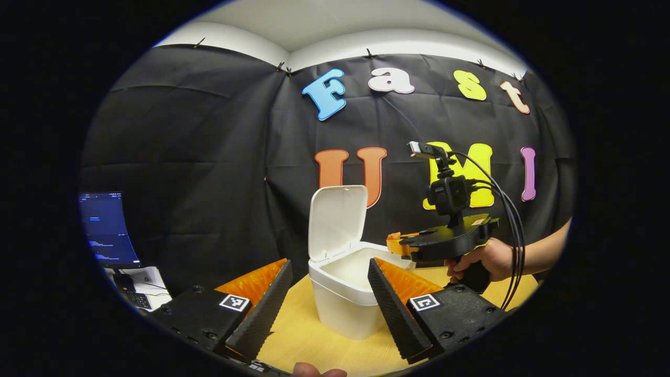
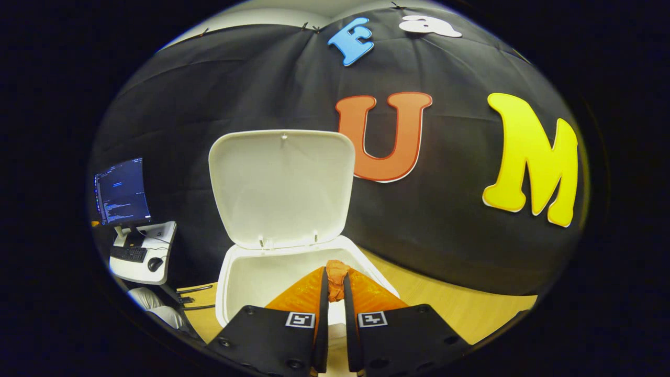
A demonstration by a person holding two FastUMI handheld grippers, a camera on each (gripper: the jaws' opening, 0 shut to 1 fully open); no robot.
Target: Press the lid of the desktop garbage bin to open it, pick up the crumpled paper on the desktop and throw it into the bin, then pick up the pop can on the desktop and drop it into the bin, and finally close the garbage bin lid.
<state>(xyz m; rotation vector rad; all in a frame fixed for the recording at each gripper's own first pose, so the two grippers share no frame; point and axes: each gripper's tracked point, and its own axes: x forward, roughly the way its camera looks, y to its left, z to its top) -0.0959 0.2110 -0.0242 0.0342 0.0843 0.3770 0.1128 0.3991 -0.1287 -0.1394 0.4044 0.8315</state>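
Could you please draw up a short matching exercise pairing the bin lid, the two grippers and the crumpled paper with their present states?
Things:
1. bin lid
2. left gripper
3. right gripper
4. crumpled paper

States:
A. pinched between two fingers above the open bin
B. standing upright, swung open
C. shut, poised over the bin's opening
D. open, with nothing between its fingers

Pairs: 1-B, 2-D, 3-C, 4-A

left gripper (image 1: 324, 301): black screwed body, square tag on each finger base | right gripper (image 2: 335, 293): same tags; black cables (image 1: 510, 225) loop from its top-mounted camera (image 1: 447, 193) | bare forearm (image 1: 544, 251)
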